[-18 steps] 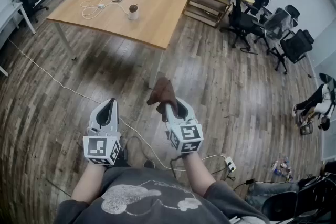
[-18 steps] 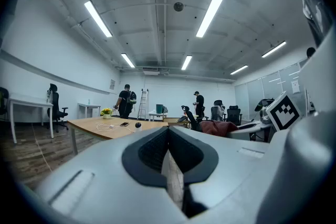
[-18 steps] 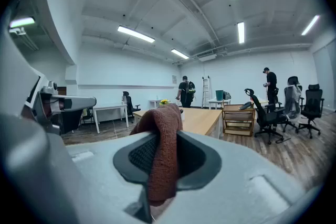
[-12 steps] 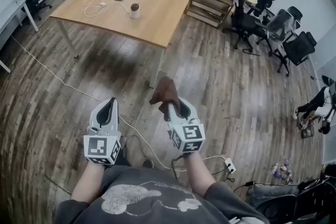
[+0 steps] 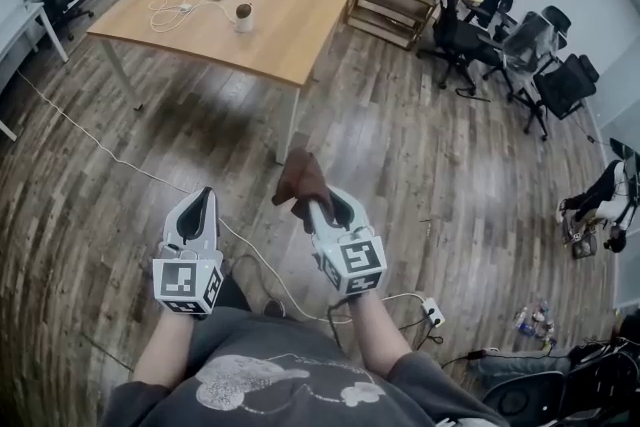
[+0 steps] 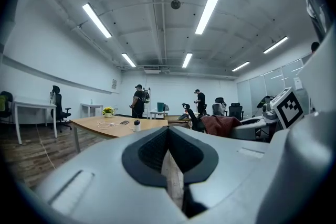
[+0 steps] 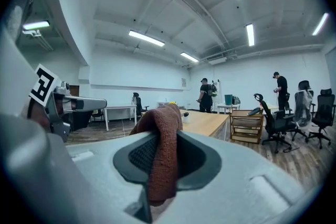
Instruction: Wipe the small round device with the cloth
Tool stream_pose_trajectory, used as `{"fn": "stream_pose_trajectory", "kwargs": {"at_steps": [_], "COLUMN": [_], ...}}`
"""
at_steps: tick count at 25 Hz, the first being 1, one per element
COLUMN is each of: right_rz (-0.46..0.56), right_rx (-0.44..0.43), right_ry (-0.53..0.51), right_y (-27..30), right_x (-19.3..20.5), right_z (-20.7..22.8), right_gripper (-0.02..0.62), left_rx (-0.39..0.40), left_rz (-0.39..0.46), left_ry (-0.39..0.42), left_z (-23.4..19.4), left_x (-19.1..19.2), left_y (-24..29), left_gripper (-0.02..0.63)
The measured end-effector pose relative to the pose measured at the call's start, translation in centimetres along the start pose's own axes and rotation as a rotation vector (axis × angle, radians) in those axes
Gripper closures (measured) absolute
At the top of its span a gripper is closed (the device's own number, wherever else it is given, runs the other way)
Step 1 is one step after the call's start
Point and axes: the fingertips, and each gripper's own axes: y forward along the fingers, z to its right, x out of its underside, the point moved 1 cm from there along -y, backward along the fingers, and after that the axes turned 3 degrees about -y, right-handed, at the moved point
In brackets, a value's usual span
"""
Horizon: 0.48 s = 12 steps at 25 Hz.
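While right tongs point(image 5: 318, 206) clamp the cloth point(image 5: 300, 177) and left tongs point(image 5: 203, 202) sit closed, empty, bring its loose fold onto the small round device point(image 5: 243, 17).

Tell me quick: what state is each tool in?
Left tool: closed, nothing between its jaws.
Right tool: closed on the crumpled reddish-brown cloth.
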Motion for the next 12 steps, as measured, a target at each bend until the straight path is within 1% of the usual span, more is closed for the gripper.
{"fn": "stream_pose_trajectory", "kwargs": {"at_steps": [5, 8, 12], "right_rz": [0.016, 0.011, -0.009], "right_rx": [-0.041, -0.030, -0.009], "right_ry": [-0.016, -0.003, 0.015], "right_y": [1.0, 2.1, 5.2], "right_x": [0.3, 0.9, 1.4], "right_z": [0.3, 1.0, 2.2], "right_gripper": [0.526, 0.526, 0.526], "left_rx": [0.005, 0.026, 0.060], "left_rz": [-0.009, -0.018, -0.023], "left_ry": [0.002, -0.002, -0.012], "left_z": [-0.1, -0.5, -1.8], "left_x": [0.5, 1.0, 1.0], "left_y": [2.1, 3.7, 7.6], "left_gripper": [0.588, 0.588, 0.588]}}
